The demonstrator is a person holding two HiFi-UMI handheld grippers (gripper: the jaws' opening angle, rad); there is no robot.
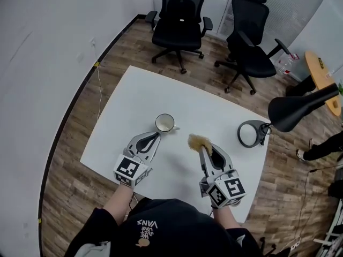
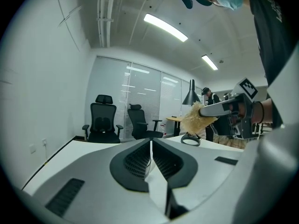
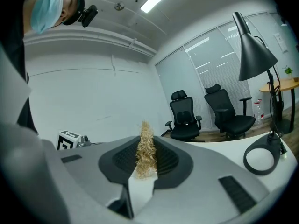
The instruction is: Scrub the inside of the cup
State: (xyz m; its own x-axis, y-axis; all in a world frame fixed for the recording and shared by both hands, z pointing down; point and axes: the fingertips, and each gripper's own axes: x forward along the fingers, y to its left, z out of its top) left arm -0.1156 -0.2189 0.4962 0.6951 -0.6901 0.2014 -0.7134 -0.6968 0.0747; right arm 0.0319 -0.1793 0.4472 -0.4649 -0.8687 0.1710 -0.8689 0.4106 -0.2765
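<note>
A white cup (image 1: 164,123) stands open side up near the middle of the white table (image 1: 123,116). My left gripper (image 1: 158,134) is shut, its tips on the cup's near rim. In the left gripper view a thin white edge shows between the pads (image 2: 140,160), and the rest of the cup is hidden. My right gripper (image 1: 205,150) is shut on a straw-coloured fibre scrubber (image 1: 198,142), whose tuft sticks out past the jaws, a short way right of the cup. The tuft (image 3: 145,148) rises between the pads, and the left gripper view shows the scrubber (image 2: 196,120) too.
A black desk lamp with a ring base (image 1: 251,133) and a dark shade (image 1: 295,111) stands at the table's right side. Two black office chairs (image 1: 179,23) (image 1: 249,42) are behind the table. A wall runs along the left. A person's legs (image 1: 321,146) are at the far right.
</note>
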